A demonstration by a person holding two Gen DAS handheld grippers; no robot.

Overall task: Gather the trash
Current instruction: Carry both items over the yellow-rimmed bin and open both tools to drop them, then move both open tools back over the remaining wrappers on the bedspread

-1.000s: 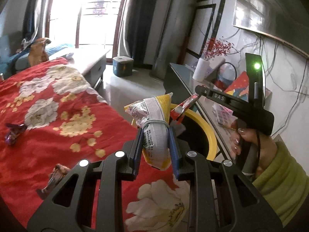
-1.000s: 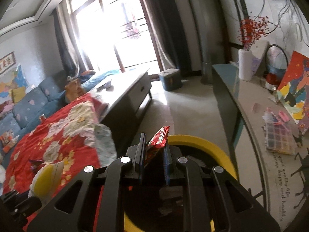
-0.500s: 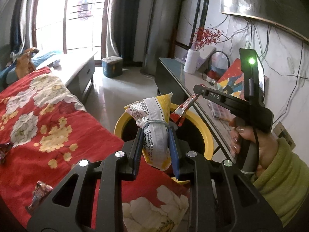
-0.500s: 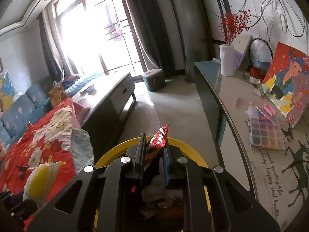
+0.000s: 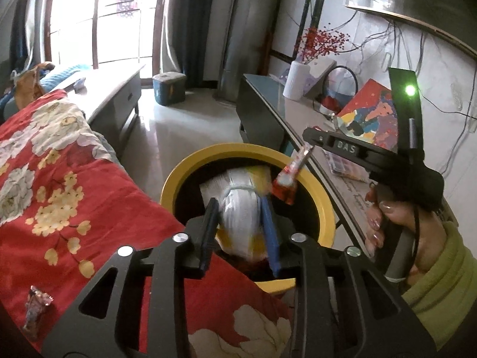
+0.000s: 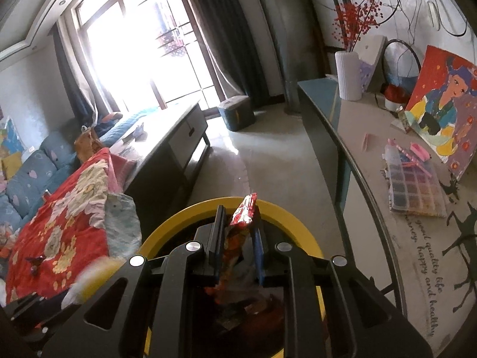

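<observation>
You're at the drop: your left gripper [image 5: 240,208] is opening around the white and yellow packet [image 5: 240,211] over the yellow bin [image 5: 179,176]; your right gripper [image 6: 238,226] stays clenched on the red wrapper [image 6: 243,217], so release it next

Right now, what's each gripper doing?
Left gripper: jaws opening, white-and-yellow bag between them.
Right gripper: shut on red wrapper.

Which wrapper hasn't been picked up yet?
The small dark foil wrapper lying on the red floral blanket. The white-yellow packet and red wrapper hang in grippers over the yellow bin.
</observation>
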